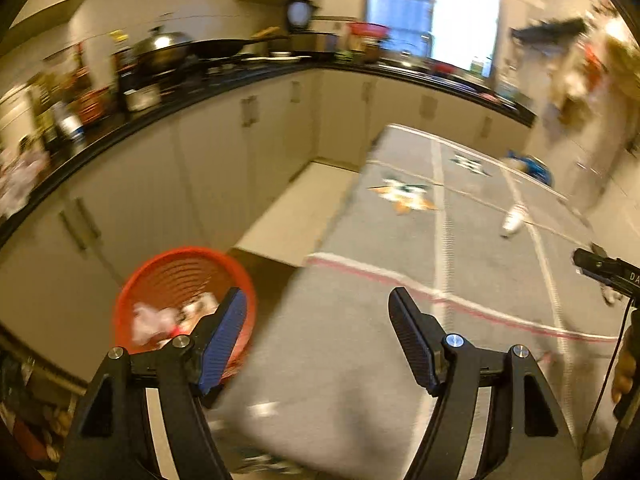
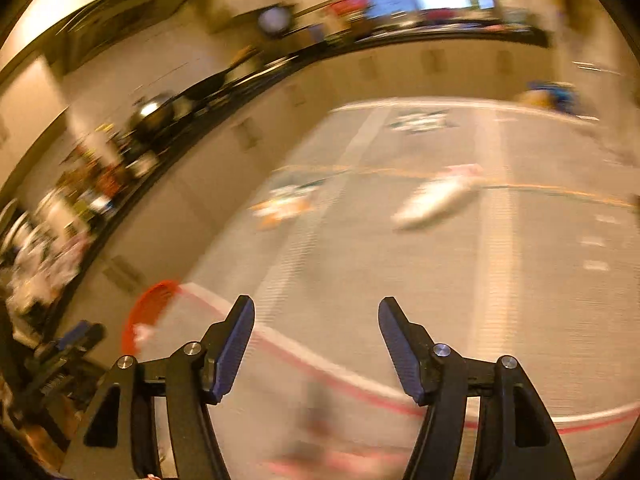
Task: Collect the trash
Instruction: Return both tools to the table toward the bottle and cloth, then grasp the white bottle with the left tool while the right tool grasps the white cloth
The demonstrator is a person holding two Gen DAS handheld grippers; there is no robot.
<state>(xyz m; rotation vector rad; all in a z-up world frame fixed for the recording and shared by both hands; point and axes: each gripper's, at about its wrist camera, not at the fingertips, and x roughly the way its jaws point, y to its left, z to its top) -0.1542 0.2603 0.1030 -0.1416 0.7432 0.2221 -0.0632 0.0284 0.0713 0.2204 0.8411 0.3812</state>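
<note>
Left wrist view: red basket (image 1: 185, 300) holds crumpled trash; both grippers gape empty; a white scrap (image 1: 514, 220), seemingly litter, remains mid-mat (image 1: 360, 320).

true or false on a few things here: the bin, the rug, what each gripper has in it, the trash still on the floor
1. The red basket already has crumpled trash in it. True.
2. The left gripper is clamped on a wrapper. False: its jaws stand apart with nothing between them.
3. A white piece of trash lies out on the grey rug. True.
4. The right gripper carries a bottle. False: it is open and empty.
5. The basket stands in the middle of the rug. False: it stands off the rug's edge, by the cabinets.
</note>
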